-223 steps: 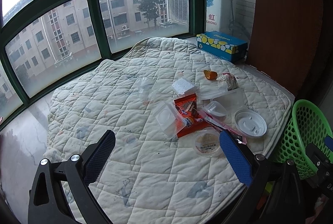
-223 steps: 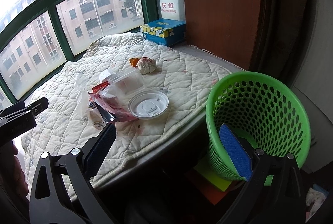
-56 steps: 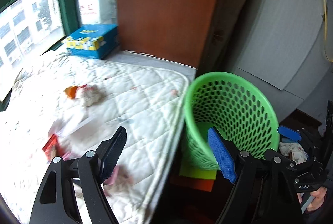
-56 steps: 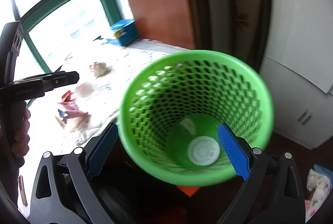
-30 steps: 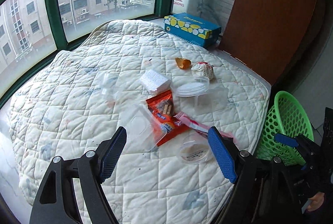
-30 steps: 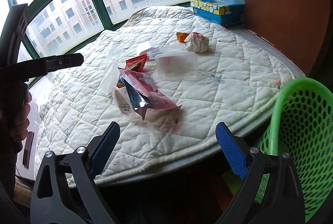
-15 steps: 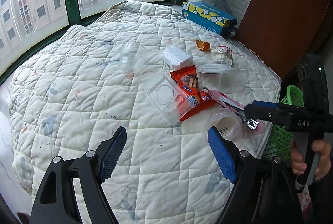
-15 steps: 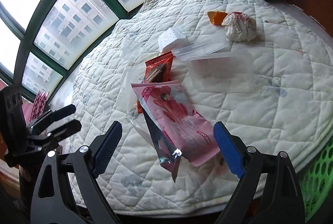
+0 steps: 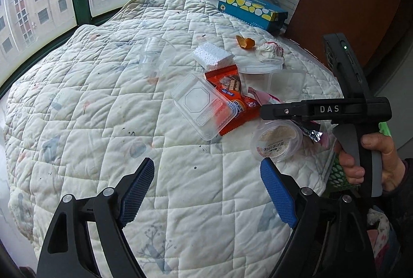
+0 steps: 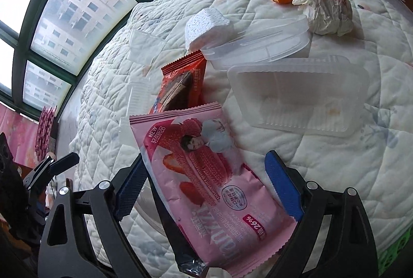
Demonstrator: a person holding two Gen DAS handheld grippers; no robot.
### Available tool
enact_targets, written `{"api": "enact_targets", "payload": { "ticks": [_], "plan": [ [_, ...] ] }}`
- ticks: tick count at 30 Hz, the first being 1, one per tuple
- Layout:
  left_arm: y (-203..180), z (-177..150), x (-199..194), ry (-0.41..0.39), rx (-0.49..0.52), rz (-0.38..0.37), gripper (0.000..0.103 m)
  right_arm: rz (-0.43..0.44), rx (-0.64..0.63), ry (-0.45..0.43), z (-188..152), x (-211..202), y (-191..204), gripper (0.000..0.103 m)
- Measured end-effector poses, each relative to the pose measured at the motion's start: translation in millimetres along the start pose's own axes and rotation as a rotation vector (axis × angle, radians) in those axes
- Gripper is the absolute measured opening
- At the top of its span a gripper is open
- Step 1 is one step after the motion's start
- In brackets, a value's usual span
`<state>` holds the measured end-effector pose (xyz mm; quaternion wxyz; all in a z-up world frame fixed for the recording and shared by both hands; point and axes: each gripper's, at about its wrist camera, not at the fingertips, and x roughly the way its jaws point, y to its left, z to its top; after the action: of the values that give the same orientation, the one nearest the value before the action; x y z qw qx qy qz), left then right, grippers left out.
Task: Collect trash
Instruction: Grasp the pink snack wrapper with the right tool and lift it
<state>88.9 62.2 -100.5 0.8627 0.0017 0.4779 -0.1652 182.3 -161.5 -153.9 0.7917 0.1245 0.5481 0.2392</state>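
The left gripper [image 9: 204, 190] hangs over bare quilt [image 9: 85, 107], its 2 jaws opening with nothing between them; the trash heap lies ahead of it and to its right. Nearest ahead is a clear lidded box [image 9: 201, 105] overlapping an orange-red snack wrapper [image 9: 232, 94]; a small round sauce cup [image 9: 277, 139] sits just ahead of its right fingertip.

The right gripper [image 10: 206, 190] stands wide apart too, and a pink wrapper [image 10: 209, 174] lies between its blue pads, not yet pinched as far as I can tell. Ahead of it is the red wrapper, and ahead to its right a shallow clear tray [image 10: 296, 97], then a round clear lid [image 10: 260, 43], a foam block [image 10: 206, 24] and a crumpled paper ball [image 10: 327, 12].

Risks, as I judge them: the slick, flat wrapper may slide out or fold when squeezed, or the pads may catch quilt with it. Lifting it may drag the sauce cup it appears to overlap. The green basket [image 10: 397, 249] is only glimpsed at the gripper's right, so a loose grip could drop the wrapper on the way there.
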Motion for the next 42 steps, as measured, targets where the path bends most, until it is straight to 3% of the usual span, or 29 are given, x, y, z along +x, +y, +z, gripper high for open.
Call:
{"api": "enact_targets", "payload": {
  "ticks": [4,9,15,25,32,37,42],
  "plan": [
    [-5,-2,4,0.01,0.011,-0.011,0.081,0.005,-0.01,0.002,-3,-1,-1,0.079],
    [-14,-5,10,0.023,0.029,-0.024,0.082,0.049,0.033,-0.024,-7,-11,-8,0.056],
    [-23,-6,15,0.034,0.04,-0.036,0.084,0.066,0.053,-0.062,-11,-23,-10,0.039],
    [-43,-2,20,0.037,0.066,-0.059,0.085,-0.019,0.089,-0.155,-7,-56,-29,0.042],
    [-52,2,26,0.042,0.074,-0.07,0.085,-0.141,0.067,-0.236,-7,-87,-37,0.06],
    [-59,4,34,0.051,0.082,-0.079,0.085,-0.179,-0.049,-0.22,-11,-85,-21,0.062],
    [-64,10,43,0.049,0.088,-0.089,0.085,-0.182,-0.08,-0.173,-14,-69,-20,0.062]
  ]
}}
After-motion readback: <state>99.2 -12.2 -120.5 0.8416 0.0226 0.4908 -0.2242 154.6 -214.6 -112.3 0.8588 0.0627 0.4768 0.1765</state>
